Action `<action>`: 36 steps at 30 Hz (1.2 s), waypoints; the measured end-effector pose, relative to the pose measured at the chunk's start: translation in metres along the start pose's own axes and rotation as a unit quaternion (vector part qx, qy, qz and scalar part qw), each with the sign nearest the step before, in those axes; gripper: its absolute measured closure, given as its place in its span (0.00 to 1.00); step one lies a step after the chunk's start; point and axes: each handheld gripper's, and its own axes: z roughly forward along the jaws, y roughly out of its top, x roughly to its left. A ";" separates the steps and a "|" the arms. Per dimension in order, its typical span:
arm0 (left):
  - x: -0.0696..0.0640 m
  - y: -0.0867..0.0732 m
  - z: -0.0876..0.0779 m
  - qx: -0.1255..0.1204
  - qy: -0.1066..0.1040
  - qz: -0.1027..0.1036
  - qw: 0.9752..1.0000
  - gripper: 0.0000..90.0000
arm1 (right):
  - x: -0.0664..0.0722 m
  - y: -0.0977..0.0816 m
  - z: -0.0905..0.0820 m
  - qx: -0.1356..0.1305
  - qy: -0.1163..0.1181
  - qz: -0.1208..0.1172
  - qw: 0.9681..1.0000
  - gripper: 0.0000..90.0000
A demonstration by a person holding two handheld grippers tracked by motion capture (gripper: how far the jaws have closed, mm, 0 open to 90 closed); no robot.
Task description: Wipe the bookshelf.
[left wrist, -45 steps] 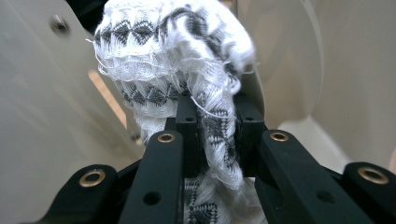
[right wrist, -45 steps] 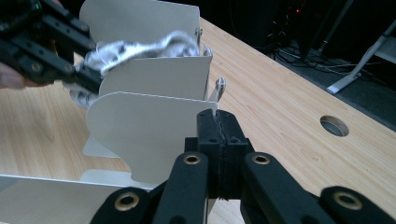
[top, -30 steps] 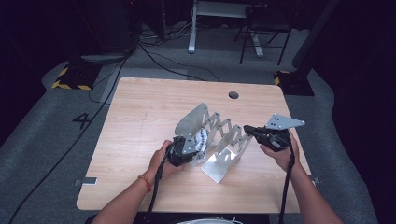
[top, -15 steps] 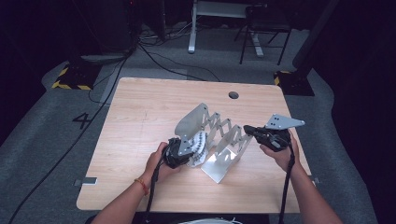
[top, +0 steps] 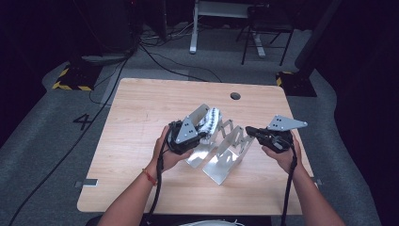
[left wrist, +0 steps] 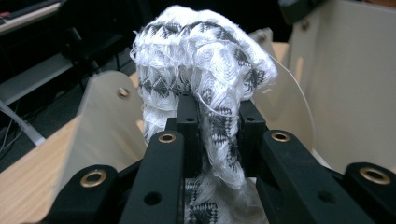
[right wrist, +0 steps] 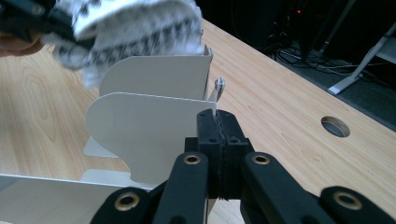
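The wooden table [top: 141, 141] lies under both claws, its round cable hole [top: 235, 96] on the far side, beyond them. On it, between the two claws, stands a white metal rack [top: 226, 155] of upright divider plates joined by a zigzag link along the top; the plates rise from flat feet resting on the table.

The left claw [top: 200, 134] hangs above the rack's left end, held in the person's left hand [top: 167, 148]. Its jaws stand narrow, pinched on a rolled white cloth with a dark woven pattern [left wrist: 205, 79]. In the left gripper view the cloth bulges out above and ahead of the jaws, frayed threads loose at its edge, with a pale rack plate [left wrist: 107, 121] to either side of it and slightly beyond. In the high view the cloth [top: 209, 120] sits just past the left claw's tips, over the rack's leftmost plates; whether it touches them I cannot tell.

The right claw [top: 251, 130] is at the rack's right end, in the person's right hand [top: 282, 153]. Its jaws are pressed together on the top corner of a divider plate [right wrist: 154, 135], which stands upright directly ahead of the tips in the right gripper view. The patterned cloth [right wrist: 135, 28] shows beyond that plate, higher up and to the left.
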 end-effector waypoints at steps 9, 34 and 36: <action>-0.009 -0.018 0.016 0.040 -0.025 0.007 0.999 0.85 | 0.000 0.000 0.000 0.000 -0.001 0.000 1.000 1.00; -0.010 -0.100 0.027 0.217 0.002 0.037 0.975 0.86 | 0.002 0.000 -0.001 0.001 0.000 -0.005 1.000 1.00; -0.007 -0.101 0.026 0.216 0.011 0.031 0.976 0.86 | 0.004 0.000 -0.001 0.002 0.002 -0.008 1.000 1.00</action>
